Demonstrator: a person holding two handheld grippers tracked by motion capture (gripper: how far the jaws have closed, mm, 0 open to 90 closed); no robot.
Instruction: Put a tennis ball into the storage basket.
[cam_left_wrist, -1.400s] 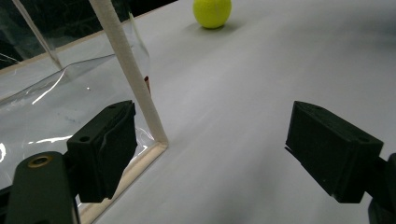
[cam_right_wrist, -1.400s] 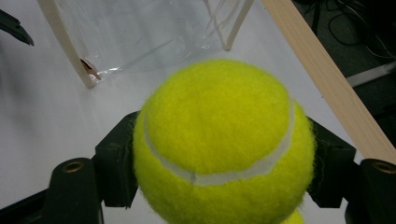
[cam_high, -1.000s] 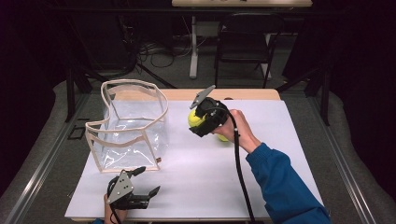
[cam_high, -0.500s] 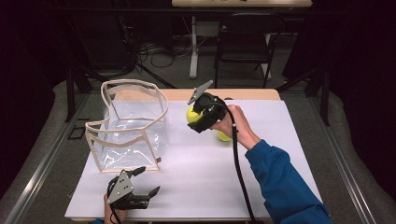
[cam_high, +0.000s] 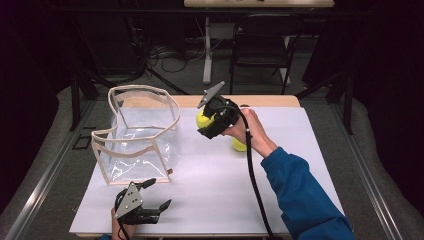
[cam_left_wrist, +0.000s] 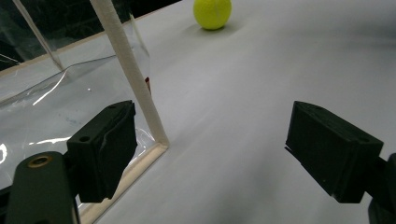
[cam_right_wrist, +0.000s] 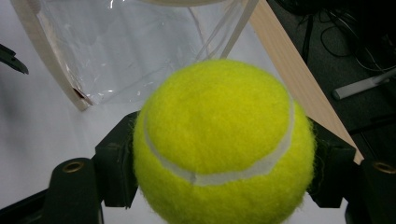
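My right gripper (cam_high: 207, 124) is held above the white table, shut on a yellow tennis ball (cam_high: 201, 118) just right of the clear bag's rim. In the right gripper view that ball (cam_right_wrist: 219, 144) sits squeezed between the two black jaws. A clear plastic bag (cam_high: 137, 132) with cream trim stands open at the left of the table. A second tennis ball (cam_high: 239, 145) lies on the table, partly behind the person's right hand. My left gripper (cam_high: 159, 193) rests near the front edge, open, with nothing between its jaws. Its view shows the bag's corner trim (cam_left_wrist: 133, 84) close by and the lying ball (cam_left_wrist: 212, 13) farther off.
The white table sheet (cam_high: 210, 195) has open room at the front and right. A strip of wooden tabletop (cam_high: 272, 101) runs along the far edge. Beyond it stand a black chair (cam_high: 260, 47) and cables on the floor.
The right gripper with its ball has drifted slightly left toward the bag, showing more of the ball on the table. The left gripper has stayed put.
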